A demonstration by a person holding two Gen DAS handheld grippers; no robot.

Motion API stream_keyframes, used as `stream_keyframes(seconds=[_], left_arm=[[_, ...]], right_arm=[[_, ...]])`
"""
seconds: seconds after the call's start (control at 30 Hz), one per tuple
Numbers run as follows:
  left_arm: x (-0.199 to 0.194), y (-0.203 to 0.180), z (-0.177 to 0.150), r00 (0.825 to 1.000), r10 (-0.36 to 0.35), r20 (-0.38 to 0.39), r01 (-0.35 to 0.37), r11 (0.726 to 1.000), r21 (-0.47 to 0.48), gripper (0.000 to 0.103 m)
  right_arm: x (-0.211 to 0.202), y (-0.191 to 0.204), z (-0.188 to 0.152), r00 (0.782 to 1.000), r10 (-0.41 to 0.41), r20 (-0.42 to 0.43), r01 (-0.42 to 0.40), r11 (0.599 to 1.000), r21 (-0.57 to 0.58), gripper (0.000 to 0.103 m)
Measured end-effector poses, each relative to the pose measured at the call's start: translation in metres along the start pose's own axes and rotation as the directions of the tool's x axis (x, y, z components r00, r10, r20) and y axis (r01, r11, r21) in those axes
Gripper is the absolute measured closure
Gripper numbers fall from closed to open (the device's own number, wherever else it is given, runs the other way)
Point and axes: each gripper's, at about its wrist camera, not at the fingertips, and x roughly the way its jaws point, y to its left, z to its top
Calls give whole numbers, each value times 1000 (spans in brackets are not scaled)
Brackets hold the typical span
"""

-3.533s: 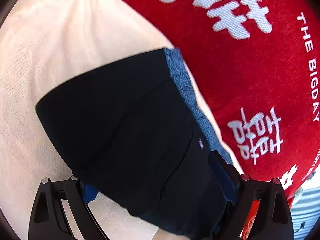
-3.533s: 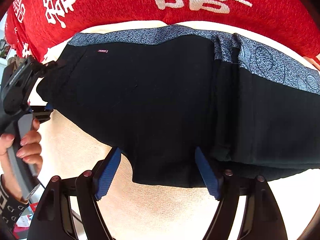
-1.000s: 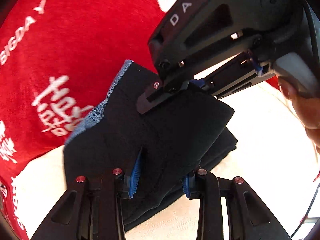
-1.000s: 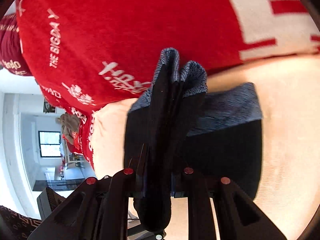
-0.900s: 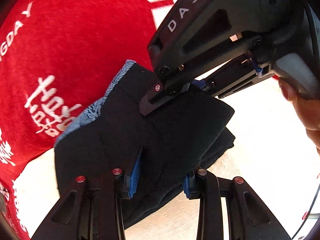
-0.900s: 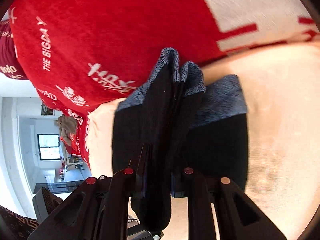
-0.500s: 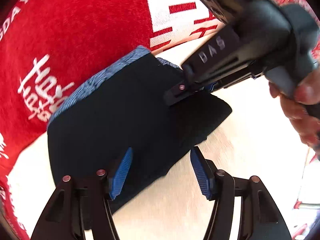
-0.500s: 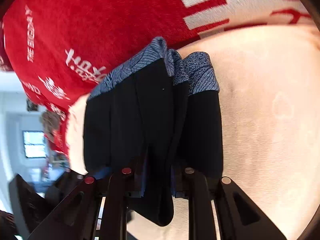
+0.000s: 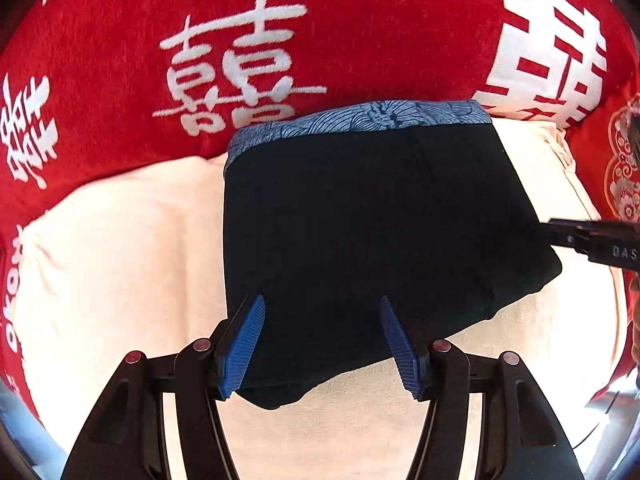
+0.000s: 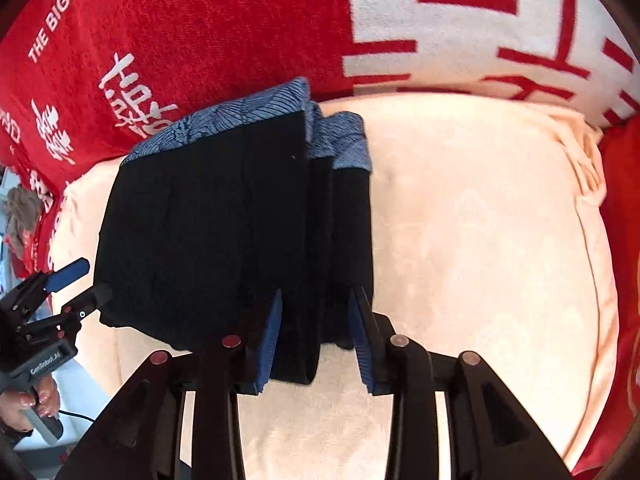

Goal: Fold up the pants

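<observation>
The black pants [image 9: 360, 232] with a blue patterned waistband lie folded in a compact stack on a cream towel [image 9: 112, 240]. My left gripper [image 9: 322, 340] is open over the stack's near edge, holding nothing. In the right wrist view the pants [image 10: 224, 224] show several stacked layers. My right gripper [image 10: 316, 340] is open, its blue pads either side of the folded edge. The left gripper also shows at the left edge of the right wrist view [image 10: 76, 284], and the right gripper's tip [image 9: 592, 240] touches the stack's right edge.
A red blanket with white characters [image 9: 240, 52] lies behind the pants, also in the right wrist view [image 10: 200, 20]. The cream towel [image 10: 480, 220] stretches to the right of the stack. A hand [image 10: 36, 400] holds the left gripper's handle.
Both grippers let go of the pants and opened. The raised fold has dropped flat onto the stack. The left gripper has pulled back and the right gripper moved to the stack's right edge.
</observation>
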Motion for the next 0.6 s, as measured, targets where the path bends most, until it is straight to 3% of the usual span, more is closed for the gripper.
stream_keyframes(seconds=[0.23, 0.27, 0.3, 0.33, 0.47, 0.6], left_arm=[[4, 4, -8, 998, -32, -47, 31, 999, -36, 41], [5, 5, -8, 998, -38, -50, 36, 998, -42, 38], [4, 7, -8, 997, -49, -53, 47, 998, -53, 23], [4, 10, -8, 996, -66, -52, 62, 995, -74, 20], [6, 22, -7, 994, -98, -51, 91, 988, -126, 19], [10, 29, -8, 993, -94, -71, 83, 985, -149, 19]], right_arm=[[-7, -9, -22, 999, -9, -32, 11, 998, 68, 65], [-10, -13, -25, 999, 4, -32, -1, 996, 88, 62], [-11, -15, -25, 999, 13, -34, -9, 994, 106, 53], [-12, -17, -26, 999, 19, -35, -15, 992, 123, 45], [-10, -24, -28, 998, 43, -38, -36, 985, 168, 41], [-8, -30, -31, 996, 81, -45, -69, 973, 219, 29]])
